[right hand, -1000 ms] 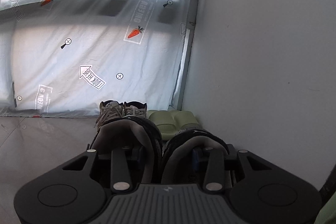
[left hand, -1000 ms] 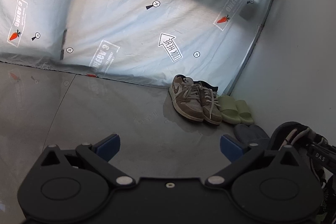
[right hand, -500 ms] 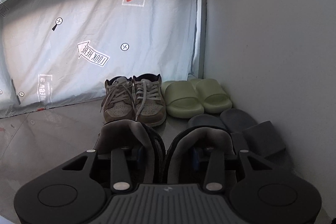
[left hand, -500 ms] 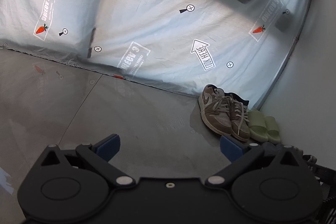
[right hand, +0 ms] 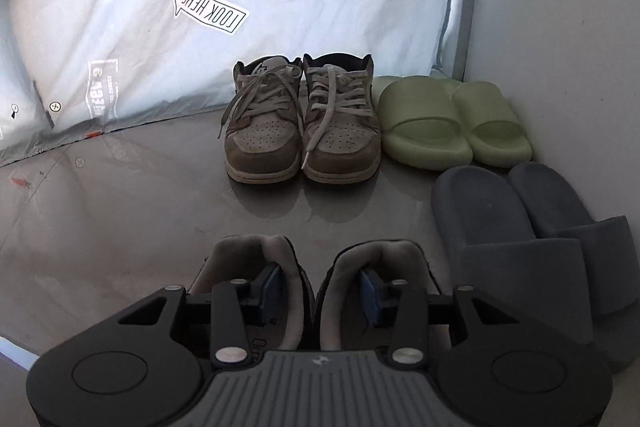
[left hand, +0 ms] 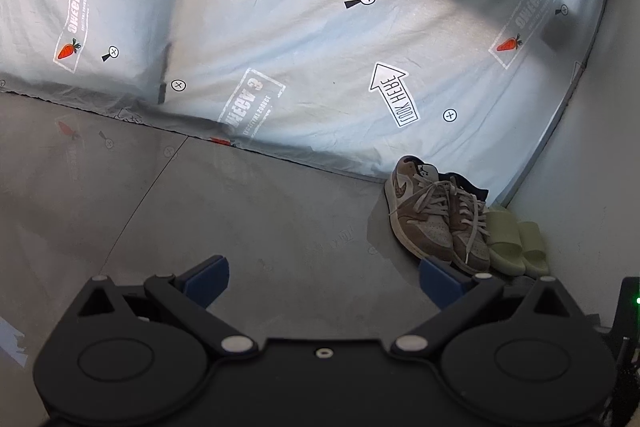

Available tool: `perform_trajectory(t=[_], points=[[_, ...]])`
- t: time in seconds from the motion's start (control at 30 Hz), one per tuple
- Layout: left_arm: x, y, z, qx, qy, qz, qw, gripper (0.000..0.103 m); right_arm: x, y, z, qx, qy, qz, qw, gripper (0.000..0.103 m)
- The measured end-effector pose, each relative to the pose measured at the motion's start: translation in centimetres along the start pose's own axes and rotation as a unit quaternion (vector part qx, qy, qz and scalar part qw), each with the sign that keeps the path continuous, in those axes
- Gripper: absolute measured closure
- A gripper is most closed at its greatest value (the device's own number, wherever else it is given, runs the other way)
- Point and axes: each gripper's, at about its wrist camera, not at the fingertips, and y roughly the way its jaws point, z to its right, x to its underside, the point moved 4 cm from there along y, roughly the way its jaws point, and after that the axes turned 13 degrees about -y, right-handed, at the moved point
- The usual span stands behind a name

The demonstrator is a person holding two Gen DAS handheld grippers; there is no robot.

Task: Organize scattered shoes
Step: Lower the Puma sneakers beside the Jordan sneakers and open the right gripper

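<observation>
The left gripper [left hand: 322,277] hangs over bare grey tiled floor [left hand: 248,211] with its jaws wide and empty. The right gripper's [right hand: 318,291] jaws are narrowed onto the 2 padded inner collars of a dark pair of sneakers [right hand: 316,267], pinched together just above the floor in front of the tan laced sneakers [right hand: 302,123]. Right of those, toward the wall corner, sit green foam slides [right hand: 452,125] and grey slides [right hand: 528,227]. The held pair looks light; its soft collars squash, so the firm heel rims seem the best hold.

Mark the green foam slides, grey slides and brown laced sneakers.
Green foam slides [right hand: 424,131], right wrist view, left slide's strap.
Grey slides [right hand: 520,267], right wrist view, left slide's strap.
Brown laced sneakers [right hand: 262,139], right wrist view, left sneaker's toe.
</observation>
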Motion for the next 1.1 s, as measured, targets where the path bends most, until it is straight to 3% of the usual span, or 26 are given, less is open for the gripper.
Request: perform_trajectory(t=[0.3, 1.1], points=[[0.5, 1.4, 0.4, -0.004, 0.002, -0.017, 0.9998, 0.001, -2.2, 2.4, 0.4, -0.03, -0.015, 0.015, 0.999, 0.057], [0.4, 1.8, 1.0, -0.002, 0.014, -0.024, 0.9996, 0.001, -5.0, 6.7, 1.6, -0.024, -0.02, 0.044, 0.999, 0.057]])
